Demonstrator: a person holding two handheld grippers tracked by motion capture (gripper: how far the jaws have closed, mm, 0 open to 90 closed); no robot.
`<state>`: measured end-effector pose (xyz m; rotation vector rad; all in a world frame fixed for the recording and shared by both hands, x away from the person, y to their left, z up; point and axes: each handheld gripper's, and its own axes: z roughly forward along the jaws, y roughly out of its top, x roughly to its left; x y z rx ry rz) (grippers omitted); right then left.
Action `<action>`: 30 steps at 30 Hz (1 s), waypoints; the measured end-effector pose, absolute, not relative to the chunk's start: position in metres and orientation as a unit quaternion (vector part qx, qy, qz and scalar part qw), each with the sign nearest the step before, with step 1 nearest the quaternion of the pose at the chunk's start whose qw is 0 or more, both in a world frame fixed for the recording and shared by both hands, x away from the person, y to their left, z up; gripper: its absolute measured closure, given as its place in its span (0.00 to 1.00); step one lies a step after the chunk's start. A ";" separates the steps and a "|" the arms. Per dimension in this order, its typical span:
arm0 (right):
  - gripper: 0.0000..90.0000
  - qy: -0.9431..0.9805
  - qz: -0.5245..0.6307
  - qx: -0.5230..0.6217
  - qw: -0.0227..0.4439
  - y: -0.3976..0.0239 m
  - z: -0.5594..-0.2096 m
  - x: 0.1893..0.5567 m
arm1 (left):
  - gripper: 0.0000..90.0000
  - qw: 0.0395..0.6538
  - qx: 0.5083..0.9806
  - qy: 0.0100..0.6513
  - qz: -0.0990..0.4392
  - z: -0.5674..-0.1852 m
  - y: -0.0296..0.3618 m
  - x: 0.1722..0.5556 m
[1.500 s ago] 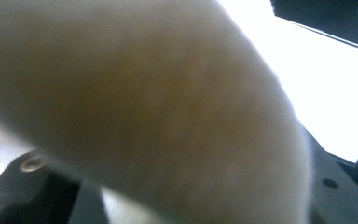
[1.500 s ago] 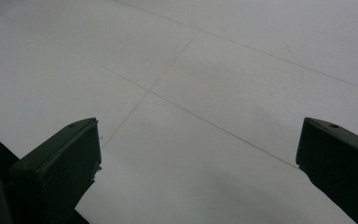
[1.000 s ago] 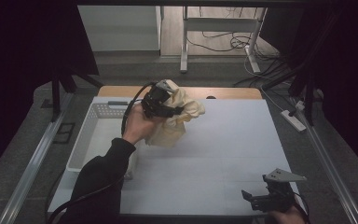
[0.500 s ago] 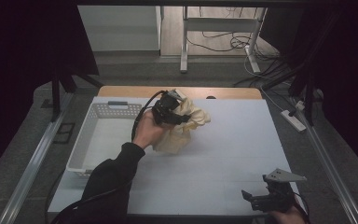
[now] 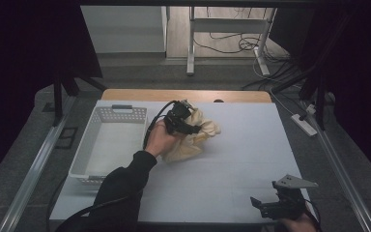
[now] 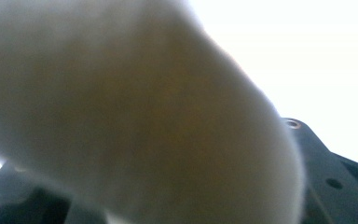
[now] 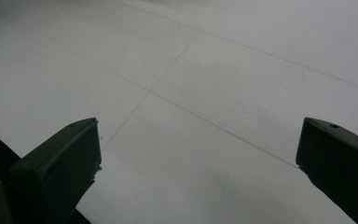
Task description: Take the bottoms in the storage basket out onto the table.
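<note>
Your left gripper [image 5: 189, 126] is clamped on a crumpled cream-yellow cloth [image 5: 193, 140], jaws drawn narrow around a fold of it; in the left gripper view the cloth [image 6: 135, 116] presses right up against the camera as a blurred pale mass, with the black jaw bodies just visible at the lower corners. Taking the white perforated plastic basket [image 5: 107, 145] as the landmark: the cloth sits just to the right of the basket's right wall, on the pale grey table surface [image 5: 241, 164], near the basket's far end, and its lower folds rest on the table. Your left hand [image 5: 160, 140] is between the basket's right wall and the cloth, gripping the tool from the basket side, with the black cable looping up over the hand. The black sleeve runs back from there, alongside the basket's near right corner. Your right gripper [image 5: 270, 205] is well apart from the basket, at the near right corner of the table, with its grey three-cornered plate on top. Its jaws stand wide with nothing between them; in the right gripper view the two black jaws frame bare table [image 7: 205, 84].
</note>
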<state>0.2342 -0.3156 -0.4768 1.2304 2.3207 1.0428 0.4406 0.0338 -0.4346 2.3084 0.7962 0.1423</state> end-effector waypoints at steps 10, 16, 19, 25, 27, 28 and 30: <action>0.00 0.811 0.365 0.430 0.155 -0.316 -0.477 0.234 | 0.65 0.327 0.891 0.313 0.045 -0.454 0.023 0.443; 0.00 0.811 0.366 0.430 0.156 -0.316 -0.477 0.234 | 0.64 0.327 0.888 0.321 0.039 -0.462 0.020 0.444; 0.00 0.811 0.366 0.430 0.156 -0.316 -0.477 0.234 | 0.64 0.325 0.888 0.322 0.036 -0.466 0.019 0.445; 0.00 0.811 0.366 0.430 0.156 -0.316 -0.477 0.234 | 0.63 0.320 0.889 0.325 0.038 -0.475 0.015 0.444; 0.00 0.811 0.366 0.430 0.155 -0.316 -0.477 0.234 | 0.63 0.320 0.890 0.324 0.039 -0.476 0.014 0.443; 0.00 0.811 0.366 0.429 0.155 -0.316 -0.477 0.234 | 0.63 0.320 0.889 0.324 0.038 -0.477 0.013 0.443; 0.00 0.811 0.366 0.429 0.155 -0.316 -0.477 0.234 | 0.62 0.320 0.889 0.325 0.037 -0.478 0.012 0.443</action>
